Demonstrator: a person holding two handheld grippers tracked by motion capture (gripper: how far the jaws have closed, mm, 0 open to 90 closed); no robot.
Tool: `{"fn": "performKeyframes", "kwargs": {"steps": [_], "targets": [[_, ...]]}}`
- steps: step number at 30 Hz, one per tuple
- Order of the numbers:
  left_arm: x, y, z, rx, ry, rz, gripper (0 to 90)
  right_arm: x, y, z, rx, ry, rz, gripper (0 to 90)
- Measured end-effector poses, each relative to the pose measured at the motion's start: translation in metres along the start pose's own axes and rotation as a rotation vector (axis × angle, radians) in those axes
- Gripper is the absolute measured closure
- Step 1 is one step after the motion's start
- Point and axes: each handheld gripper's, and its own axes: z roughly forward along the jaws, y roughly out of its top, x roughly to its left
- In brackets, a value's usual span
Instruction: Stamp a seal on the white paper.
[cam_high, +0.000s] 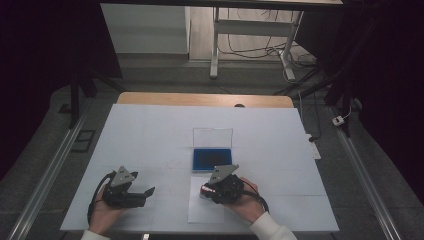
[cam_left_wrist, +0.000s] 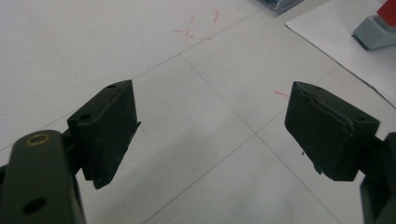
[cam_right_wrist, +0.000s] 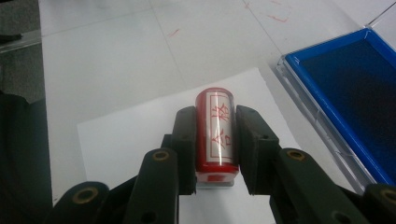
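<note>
A red cylindrical stamp (cam_right_wrist: 215, 133) with red characters on a clear label lies between the two black jaws of my right gripper (cam_right_wrist: 215, 116), which is shut on it. In the high view my right gripper (cam_high: 206, 190) holds the stamp (cam_high: 204, 189) low over a white sheet of paper (cam_high: 202, 212). Just beyond it sits an open blue ink pad (cam_high: 211, 159) with its clear lid (cam_high: 212, 139) raised, and the ink pad (cam_right_wrist: 355, 93) lies right of the stamp in the right gripper view. My left gripper (cam_left_wrist: 210, 126) stands open over bare table; my left gripper (cam_high: 148, 191) is at the front left.
A white cover (cam_high: 150, 140) with faint grid lines and red pen marks (cam_left_wrist: 198, 23) spreads over the table. A wooden table edge (cam_high: 200, 99) shows at the back. Beyond it stand desk legs (cam_high: 215, 50) and cables on the floor.
</note>
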Motion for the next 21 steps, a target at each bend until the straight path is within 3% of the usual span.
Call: {"fn": "performKeyframes", "kwargs": {"steps": [21], "targets": [[-0.0007, -0.0006, 0.0010, 0.009, 0.001, 0.007, 17.5, -0.0015, 0.0013, 0.0025, 0.021, 0.006, 0.015, 69.1]]}}
